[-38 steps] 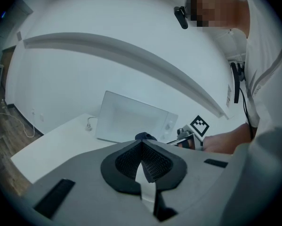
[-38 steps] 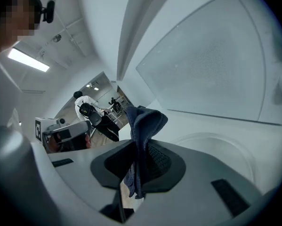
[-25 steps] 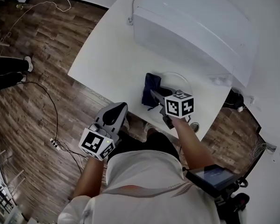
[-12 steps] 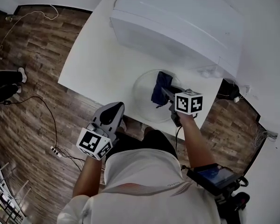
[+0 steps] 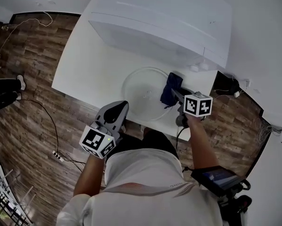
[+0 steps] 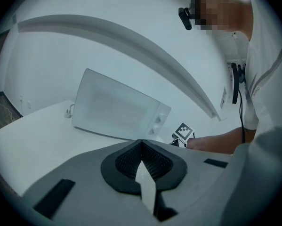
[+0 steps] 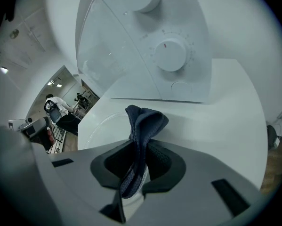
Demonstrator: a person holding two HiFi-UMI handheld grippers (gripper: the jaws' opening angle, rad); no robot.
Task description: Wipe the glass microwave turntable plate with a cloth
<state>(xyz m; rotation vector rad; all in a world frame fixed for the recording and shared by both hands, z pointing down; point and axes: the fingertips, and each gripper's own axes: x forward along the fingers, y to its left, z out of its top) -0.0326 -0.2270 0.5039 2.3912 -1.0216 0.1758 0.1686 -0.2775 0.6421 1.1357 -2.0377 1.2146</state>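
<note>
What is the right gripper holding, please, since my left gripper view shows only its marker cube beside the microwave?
Observer: The right gripper has its jaws shut on a dark blue cloth.
Operator: Thank you. Where is the glass plate?
Observer: The glass plate lies flat on the white table, in front of the microwave.
Operator: And is the cloth on it?
Observer: In the head view the cloth sits over the plate's right edge; I cannot tell whether it presses on the glass.
</note>
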